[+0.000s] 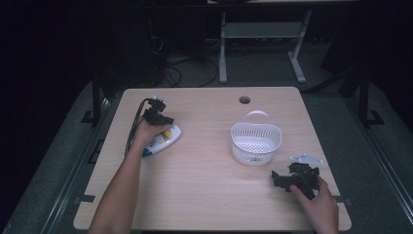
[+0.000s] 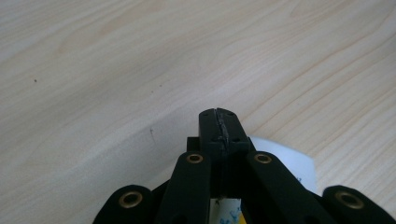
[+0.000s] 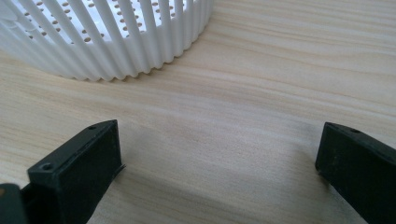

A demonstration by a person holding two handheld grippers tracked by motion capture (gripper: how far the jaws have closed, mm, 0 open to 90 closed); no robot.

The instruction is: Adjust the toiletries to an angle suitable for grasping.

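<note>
Two grippers are at work over the pale wood-grain table. Left gripper sits over the white plastic lotion bottle with orange-and-blue label, which lies on its side at the table's left. In the left gripper view the jaws of that gripper are pressed fully together with nothing between them; a white corner of the bottle shows beneath and behind the jaw links, so the bottle is not gripped. Right gripper rests low at the table's right, near the white slotted plastic basket with loop handle; its jaws stand wide apart over bare wood in the right gripper view, holding nothing.

Judgement: step in hand is the approach to the bottle, pick-up not yet made; the basket looks the likely destination. Next move calls for spreading the left jaws, straddling the bottle's body across its narrow side, then closing firmly. Risk: the smooth rounded bottle could roll or slip out.
</note>
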